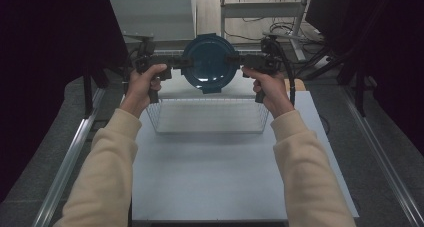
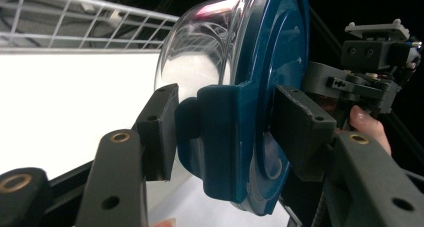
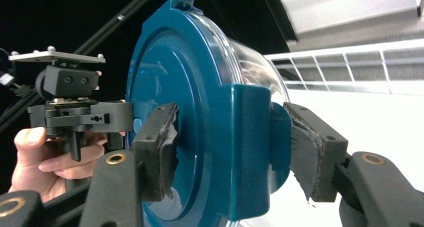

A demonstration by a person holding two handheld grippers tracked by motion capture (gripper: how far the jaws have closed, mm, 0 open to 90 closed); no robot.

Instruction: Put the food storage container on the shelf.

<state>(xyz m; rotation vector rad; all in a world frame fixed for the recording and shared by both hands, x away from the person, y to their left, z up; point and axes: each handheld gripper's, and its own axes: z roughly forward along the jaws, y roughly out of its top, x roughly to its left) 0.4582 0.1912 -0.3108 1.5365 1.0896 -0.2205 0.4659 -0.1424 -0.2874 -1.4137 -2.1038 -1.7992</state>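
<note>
Container up in the air, pinched from both sides above the wire basket.

The left gripper (image 1: 184, 63) has its jaws closed on a blue clip of the lidded container (image 1: 209, 62), and the right gripper (image 1: 234, 60) is clamped on the opposite clip — the round blue lid (image 3: 170, 112) faces the person, with the clear bowl (image 2: 200, 62) behind it. Directly beneath sits the white wire basket (image 1: 207, 129) at the far end of the white table (image 1: 210, 177), its rim near the container's bottom clip. Beyond the table, a metal shelf frame (image 1: 262, 9) and loose cables (image 1: 285, 29) on the floor — dark curtains (image 1: 55, 42) either side.
</note>
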